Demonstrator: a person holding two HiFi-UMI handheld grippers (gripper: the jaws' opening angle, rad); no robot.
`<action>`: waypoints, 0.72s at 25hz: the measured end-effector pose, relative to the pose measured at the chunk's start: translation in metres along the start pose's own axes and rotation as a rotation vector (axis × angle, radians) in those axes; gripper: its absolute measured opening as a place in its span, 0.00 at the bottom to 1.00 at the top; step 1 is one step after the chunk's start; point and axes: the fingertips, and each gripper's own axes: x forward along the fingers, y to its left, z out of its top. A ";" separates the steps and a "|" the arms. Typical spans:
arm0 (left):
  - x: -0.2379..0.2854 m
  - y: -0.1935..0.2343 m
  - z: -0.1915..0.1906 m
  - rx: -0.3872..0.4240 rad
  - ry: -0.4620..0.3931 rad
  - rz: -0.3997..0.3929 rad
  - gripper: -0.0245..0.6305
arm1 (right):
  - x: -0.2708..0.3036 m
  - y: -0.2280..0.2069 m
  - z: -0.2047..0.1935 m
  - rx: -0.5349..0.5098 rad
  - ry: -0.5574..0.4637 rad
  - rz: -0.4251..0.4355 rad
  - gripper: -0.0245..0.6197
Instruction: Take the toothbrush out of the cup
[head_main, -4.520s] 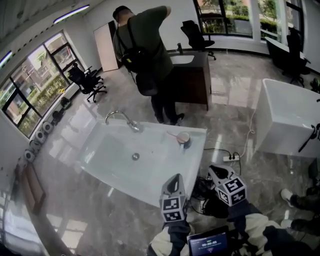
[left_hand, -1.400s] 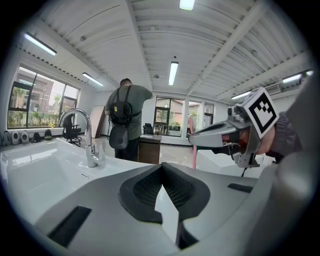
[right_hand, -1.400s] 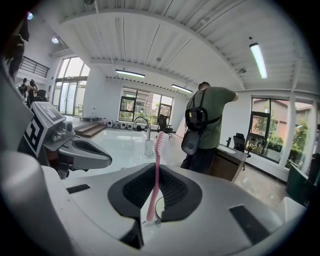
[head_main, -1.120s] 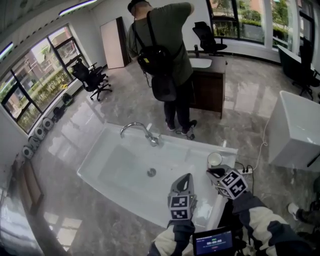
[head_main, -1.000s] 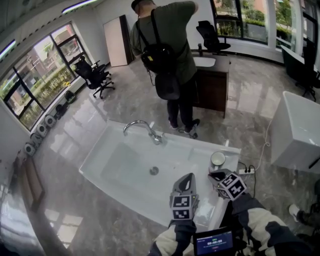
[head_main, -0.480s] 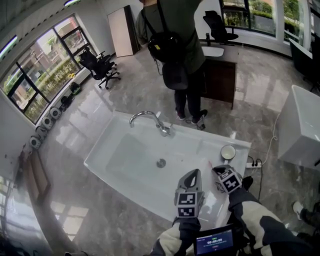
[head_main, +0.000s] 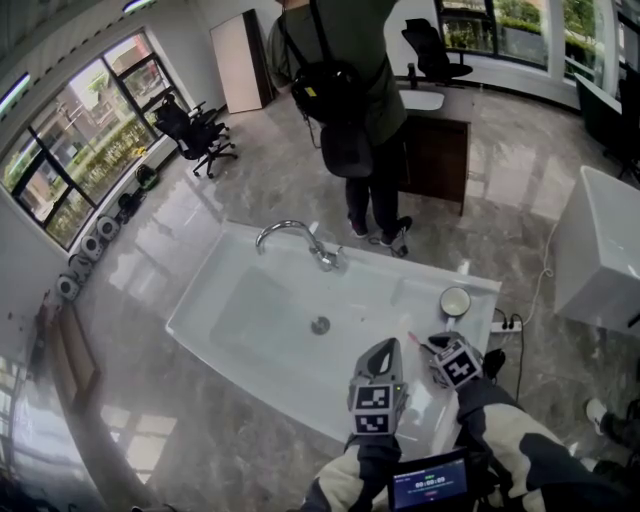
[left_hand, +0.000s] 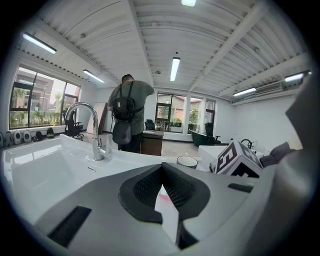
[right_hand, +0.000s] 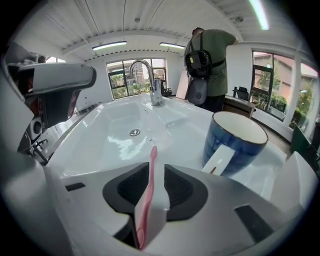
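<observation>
Pink toothbrush (right_hand: 149, 185) btwn opening jaws, right gripper (right_hand: 157, 170) down-tilted.

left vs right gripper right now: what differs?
The right gripper has the pink toothbrush between its jaws, which are opening, with a gap beside the handle; the left gripper has nothing in its jaws. The left gripper's jaw tips meet; the right gripper's stand apart. The right gripper sits close to the blue cup; the left gripper is farther from it. Both are over the near side of the white sink.
</observation>
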 end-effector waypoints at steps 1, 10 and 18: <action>0.000 0.000 0.001 0.001 -0.001 -0.001 0.04 | -0.001 -0.001 0.000 0.001 -0.002 -0.004 0.20; 0.000 -0.006 0.007 0.006 -0.025 -0.006 0.04 | -0.031 0.005 0.016 -0.016 -0.126 -0.001 0.16; 0.005 -0.024 0.032 0.021 -0.082 -0.031 0.04 | -0.120 -0.003 0.088 -0.002 -0.464 -0.084 0.05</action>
